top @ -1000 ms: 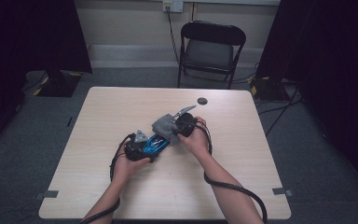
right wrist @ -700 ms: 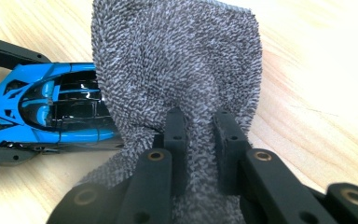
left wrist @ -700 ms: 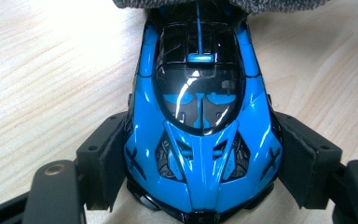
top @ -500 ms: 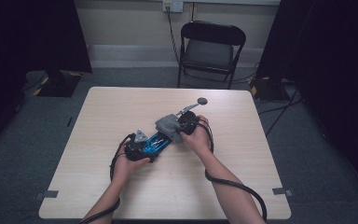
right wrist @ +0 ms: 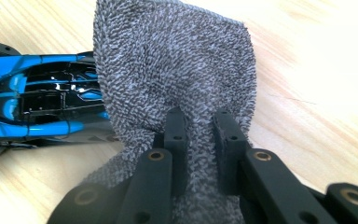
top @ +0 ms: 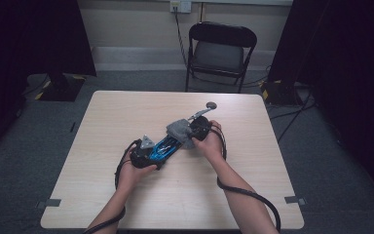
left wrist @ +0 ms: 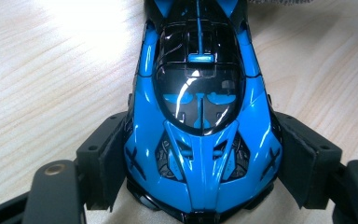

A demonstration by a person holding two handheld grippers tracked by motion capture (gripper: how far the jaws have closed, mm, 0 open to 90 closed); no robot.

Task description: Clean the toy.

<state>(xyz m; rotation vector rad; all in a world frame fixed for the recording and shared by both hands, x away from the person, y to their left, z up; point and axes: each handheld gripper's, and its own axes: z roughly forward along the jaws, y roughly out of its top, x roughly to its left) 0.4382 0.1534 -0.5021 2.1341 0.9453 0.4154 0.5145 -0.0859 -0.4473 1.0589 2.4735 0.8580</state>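
Bench (top: 253, 195) of pale wood carries one glossy blue-and-black toy car (left wrist: 198, 116); our left gripper (left wrist: 200, 172) clamps its jaws on the car's sides. Our right gripper (right wrist: 198, 135) pinches one grey terry cloth (right wrist: 177, 70), which drapes over the car's far end.

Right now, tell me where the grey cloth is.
In the high view the grey cloth sits near the table's middle, pinched in the right gripper and draped over the far end of the blue toy car.
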